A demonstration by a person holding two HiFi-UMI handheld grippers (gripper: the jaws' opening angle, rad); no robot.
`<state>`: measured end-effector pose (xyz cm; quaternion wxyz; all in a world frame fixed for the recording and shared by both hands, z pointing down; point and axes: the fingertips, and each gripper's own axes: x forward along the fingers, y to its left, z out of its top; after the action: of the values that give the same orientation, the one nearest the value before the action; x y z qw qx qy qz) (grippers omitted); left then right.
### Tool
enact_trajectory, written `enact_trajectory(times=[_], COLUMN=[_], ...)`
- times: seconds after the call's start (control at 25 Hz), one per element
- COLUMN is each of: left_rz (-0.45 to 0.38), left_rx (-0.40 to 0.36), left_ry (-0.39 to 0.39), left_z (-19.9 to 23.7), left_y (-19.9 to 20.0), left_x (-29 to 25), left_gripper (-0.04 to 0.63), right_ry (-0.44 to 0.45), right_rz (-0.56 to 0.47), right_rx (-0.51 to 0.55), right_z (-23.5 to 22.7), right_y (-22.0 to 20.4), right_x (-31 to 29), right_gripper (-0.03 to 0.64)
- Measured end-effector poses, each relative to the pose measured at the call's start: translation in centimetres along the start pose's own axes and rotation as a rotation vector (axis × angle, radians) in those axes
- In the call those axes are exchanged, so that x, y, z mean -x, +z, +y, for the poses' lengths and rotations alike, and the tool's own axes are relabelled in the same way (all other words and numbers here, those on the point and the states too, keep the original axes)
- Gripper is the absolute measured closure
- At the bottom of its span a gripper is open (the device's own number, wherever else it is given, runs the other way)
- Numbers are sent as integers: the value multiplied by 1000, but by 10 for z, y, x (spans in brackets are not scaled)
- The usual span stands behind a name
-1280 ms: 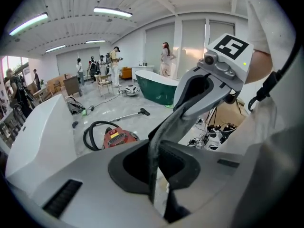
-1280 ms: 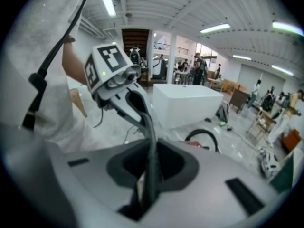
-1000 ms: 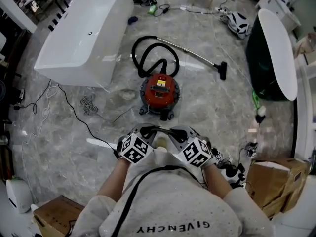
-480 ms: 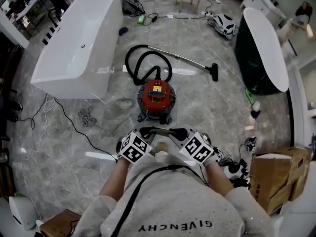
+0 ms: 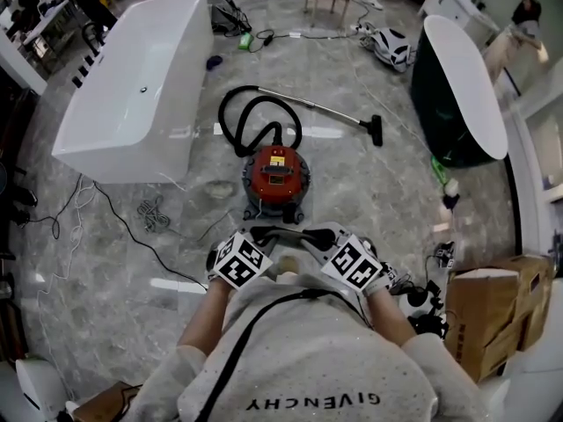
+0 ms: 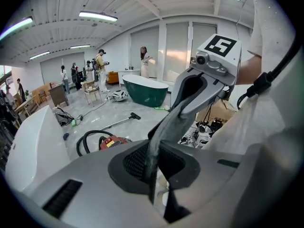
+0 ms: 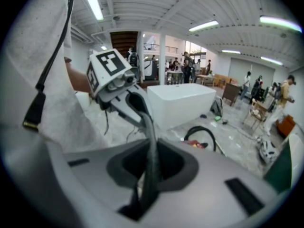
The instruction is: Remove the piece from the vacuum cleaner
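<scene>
Vacuum (image 5: 275, 176) stood on the floor (image 5: 369, 200) ahead, well apart from both grippers. Left gripper (image 5: 266, 233) and right gripper (image 5: 310, 234) were at chest level, jaws together on nothing. Risk: a one-sided pull could slide the round red canister across glossy marble. The looped, ribbed black hose (image 5: 255, 117) and slim metal wand (image 5: 325, 111) could snag or swing.

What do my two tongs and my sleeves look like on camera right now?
Both have grey moulded bodies with a dark recess around thin dark jaws: left tongs, right tongs. Each carries a white marker cube printed with black squares. You wear a pale speckled sweatshirt, and a black cable runs across its front.
</scene>
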<state>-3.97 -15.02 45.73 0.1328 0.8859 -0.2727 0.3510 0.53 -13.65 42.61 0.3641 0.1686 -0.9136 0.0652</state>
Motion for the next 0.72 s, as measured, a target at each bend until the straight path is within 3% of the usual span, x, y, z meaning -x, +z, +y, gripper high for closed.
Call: enact_trajectory(times=[0.32,0.52,0.72], left_rz=[-8,-24,-36], left_rx=[-13,59,75], left_ry=[-7,-27,-24], left_z=[4,4,6], left_y=[4,6,-1], left_x=[6,9,13], left_gripper=[541,541,541], right_ry=[-12,-11,-11], right_rz=[-7,-12,-16], right_rx=[13,23,32], right_z=[-1,1,6], right_y=[8,9,12], right_x=[2,1,-4], right_gripper=[568,569,569])
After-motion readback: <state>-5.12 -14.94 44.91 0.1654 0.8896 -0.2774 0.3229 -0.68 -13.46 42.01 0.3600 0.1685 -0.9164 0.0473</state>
